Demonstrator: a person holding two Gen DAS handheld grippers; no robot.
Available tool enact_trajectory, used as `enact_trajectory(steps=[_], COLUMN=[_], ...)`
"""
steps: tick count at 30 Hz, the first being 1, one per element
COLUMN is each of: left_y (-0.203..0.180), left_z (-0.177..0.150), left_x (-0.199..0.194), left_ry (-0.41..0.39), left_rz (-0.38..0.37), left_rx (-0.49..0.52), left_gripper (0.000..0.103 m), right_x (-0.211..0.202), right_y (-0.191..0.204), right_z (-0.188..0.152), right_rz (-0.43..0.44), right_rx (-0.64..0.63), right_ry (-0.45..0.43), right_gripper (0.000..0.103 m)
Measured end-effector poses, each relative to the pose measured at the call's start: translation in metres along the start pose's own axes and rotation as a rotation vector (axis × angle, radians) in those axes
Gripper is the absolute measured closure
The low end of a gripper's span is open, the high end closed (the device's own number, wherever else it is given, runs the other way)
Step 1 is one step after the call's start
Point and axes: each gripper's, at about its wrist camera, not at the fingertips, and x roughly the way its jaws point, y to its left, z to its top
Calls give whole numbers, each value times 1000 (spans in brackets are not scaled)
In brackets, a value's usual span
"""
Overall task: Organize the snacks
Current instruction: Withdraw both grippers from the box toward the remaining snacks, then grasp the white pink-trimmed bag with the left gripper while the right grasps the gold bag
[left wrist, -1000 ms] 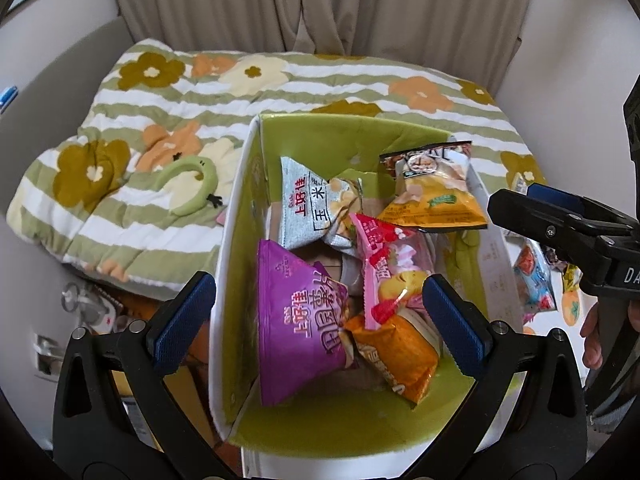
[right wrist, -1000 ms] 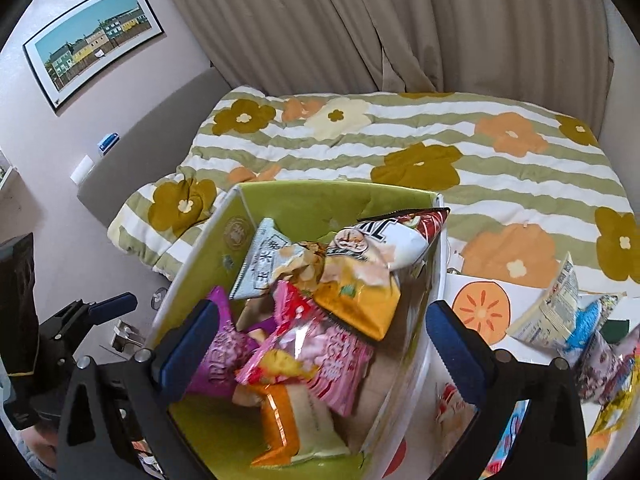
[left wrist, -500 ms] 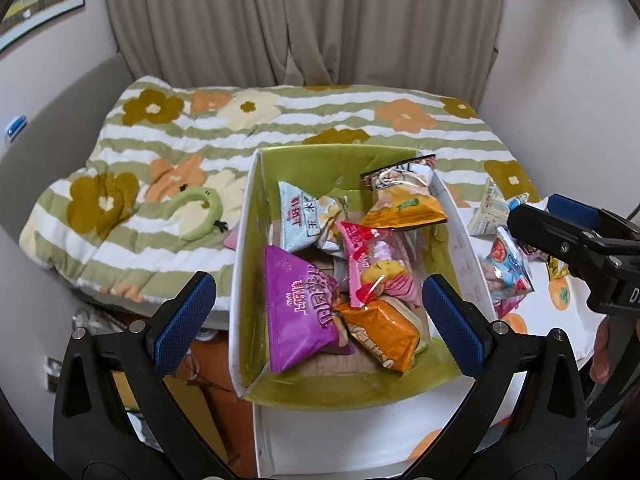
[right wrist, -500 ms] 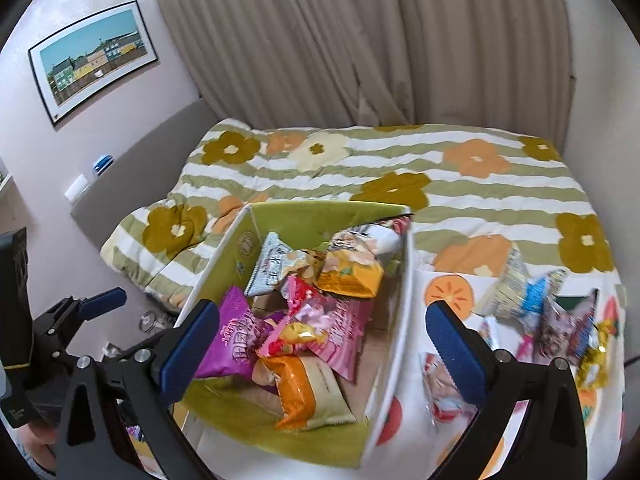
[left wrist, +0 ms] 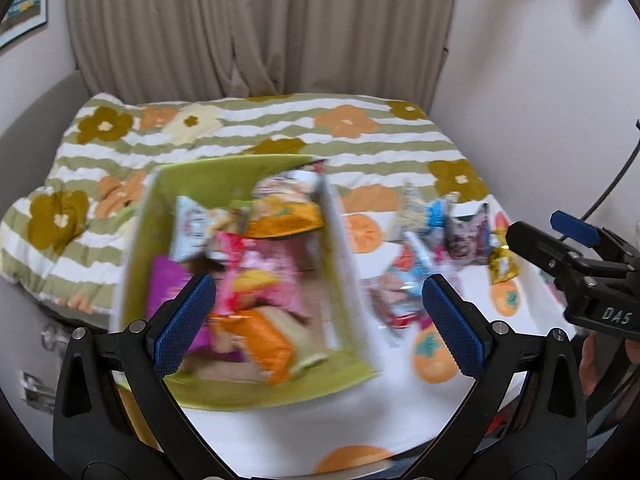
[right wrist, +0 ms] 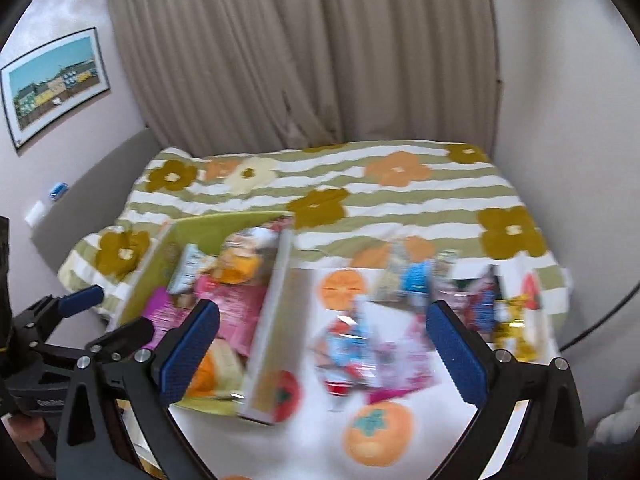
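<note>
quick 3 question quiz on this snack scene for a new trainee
1. True or false: both tools, left and right, are open and hold nothing.
2. Which packet lies in the green box? A) orange packet B) gold packet
3. Fill in: the loose snacks lie on a white cloth printed with orange ____.

Key: 1 true; 2 A; 3 fruit

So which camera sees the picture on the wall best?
The right wrist view: the whole framed picture shows, with colourful houses under blue sky. The left wrist view catches only a cut-off corner of it at the edge.
</note>
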Motion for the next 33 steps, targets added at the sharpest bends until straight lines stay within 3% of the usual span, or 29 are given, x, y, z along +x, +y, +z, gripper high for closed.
enact_trajectory(steps=[9,15,23,33], left_y=[-100,-149,-178,-197], left_z=[-16,-42,-72,-86], left_x=[44,82,141,218], left_ry=[57,104,182,176], left_rz=[-37,-23,4,91], left_rx=[8,-62,-109,-111], left_gripper=[1,1,1,1], right_x=[-6,10,58,103], right_y=[-100,-156,-207,-227], right_z=[-17,-28,-46,-68], right_rz=[-43,-38,-19,-52], right_rx=[18,10,0,-39], right_ry=[43,98,173,185], right_gripper=[0,0,0,0])
